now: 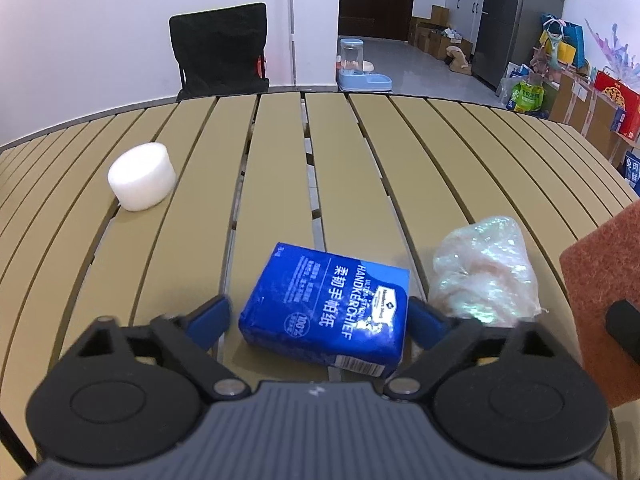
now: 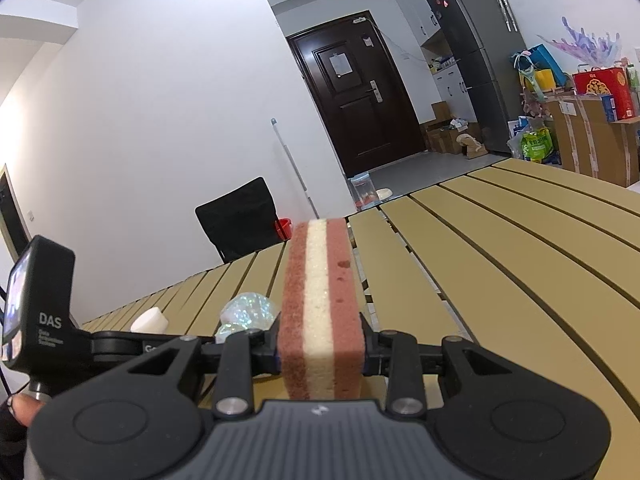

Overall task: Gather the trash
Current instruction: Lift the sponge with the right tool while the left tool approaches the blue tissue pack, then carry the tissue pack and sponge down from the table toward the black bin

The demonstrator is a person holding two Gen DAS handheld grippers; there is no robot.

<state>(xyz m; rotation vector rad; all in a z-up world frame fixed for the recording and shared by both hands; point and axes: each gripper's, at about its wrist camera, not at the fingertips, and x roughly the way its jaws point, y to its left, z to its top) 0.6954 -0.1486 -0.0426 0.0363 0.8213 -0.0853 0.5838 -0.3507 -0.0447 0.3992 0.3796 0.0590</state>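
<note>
A blue handkerchief tissue pack (image 1: 326, 312) lies on the slatted tan table (image 1: 280, 160). My left gripper (image 1: 320, 314) is open and straddles it. The right blue fingertip (image 1: 424, 320) is at the pack's edge, and a thin gap shows at the left one. A crumpled iridescent plastic wrap (image 1: 486, 272) lies just right of the pack. A white cylinder (image 1: 142, 176) stands at the far left. My right gripper (image 2: 321, 346) is shut on a red-brown and cream layered sponge (image 2: 320, 304), held on edge above the table. The sponge (image 1: 604, 300) also shows at the right edge of the left wrist view.
A black chair (image 1: 220, 52) stands behind the table's far edge. Boxes, bags and a fridge (image 2: 480, 56) crowd the room's right side. In the right wrist view, the left gripper's black body (image 2: 40, 312) and a person's fingers (image 2: 20, 408) are at the left, with the wrap (image 2: 248, 312) and cylinder (image 2: 150, 320) beyond.
</note>
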